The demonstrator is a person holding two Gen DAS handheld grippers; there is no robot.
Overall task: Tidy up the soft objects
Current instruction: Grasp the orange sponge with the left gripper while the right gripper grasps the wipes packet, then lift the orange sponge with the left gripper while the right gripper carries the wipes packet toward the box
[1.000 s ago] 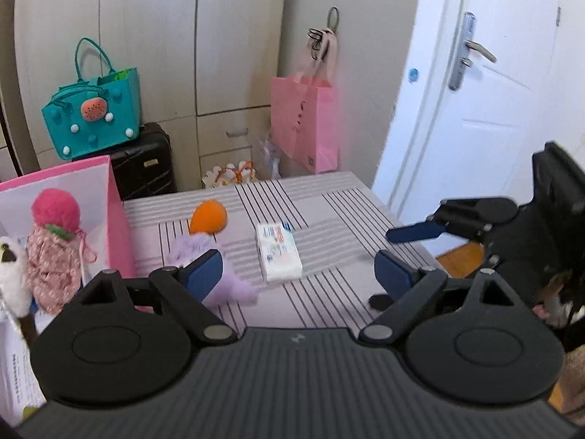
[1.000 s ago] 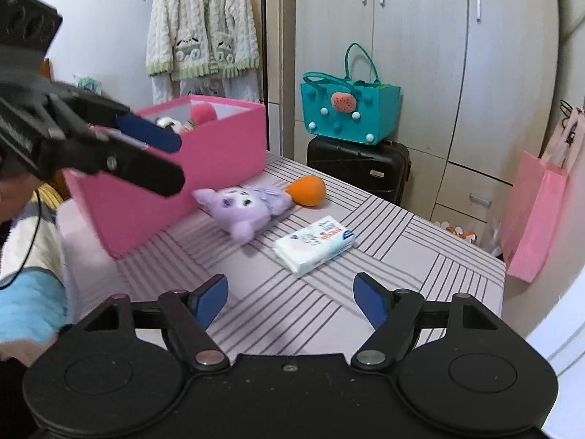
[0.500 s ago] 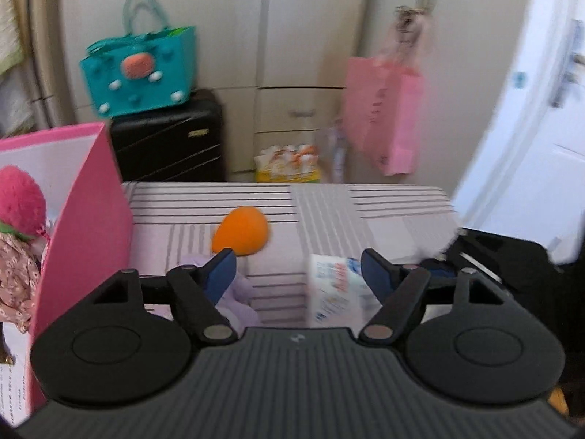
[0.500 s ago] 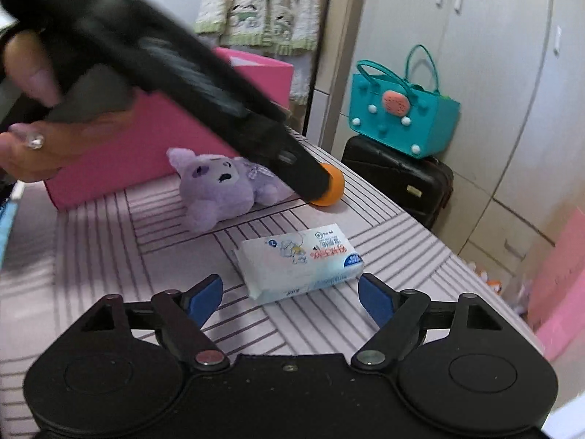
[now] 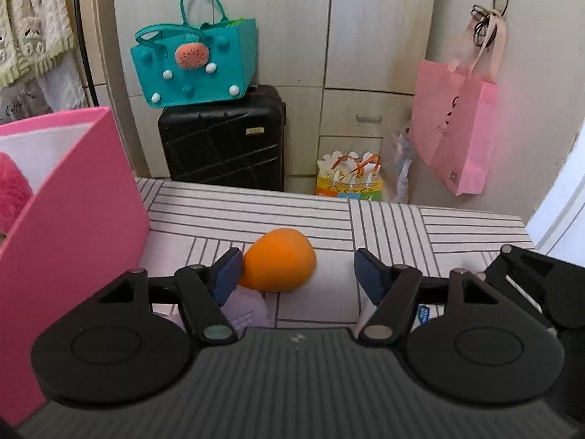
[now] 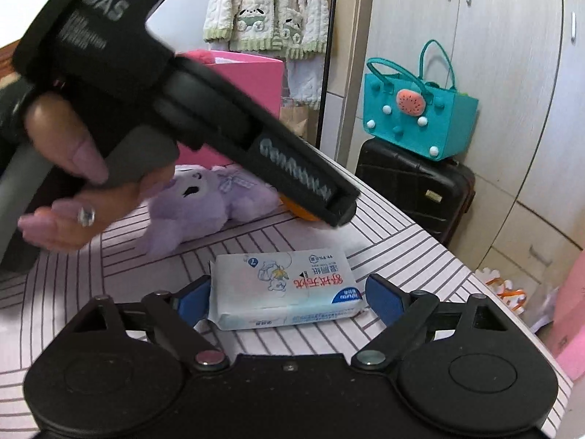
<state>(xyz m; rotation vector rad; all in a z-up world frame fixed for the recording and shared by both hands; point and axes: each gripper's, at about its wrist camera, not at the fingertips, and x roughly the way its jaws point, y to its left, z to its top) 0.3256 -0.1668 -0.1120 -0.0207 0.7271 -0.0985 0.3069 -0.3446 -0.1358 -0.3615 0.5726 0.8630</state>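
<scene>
Claws approach separate targets: left claw [image 5: 298, 274], narrowing, unclenched, flanks orange ball [image 5: 279, 259]; right claw [image 6: 287, 298], widening, straddles wipes pack [image 6: 285, 289] ungripped, for pink box [image 5: 73, 219].

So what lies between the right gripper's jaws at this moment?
In the right wrist view, the tissue pack lies on the striped table between the opening jaws of the right gripper; the pads do not press on it.

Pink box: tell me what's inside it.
Inside the pink box, only a fuzzy pink-red plush and the white lining show. The near wall hides everything lower down.
</scene>
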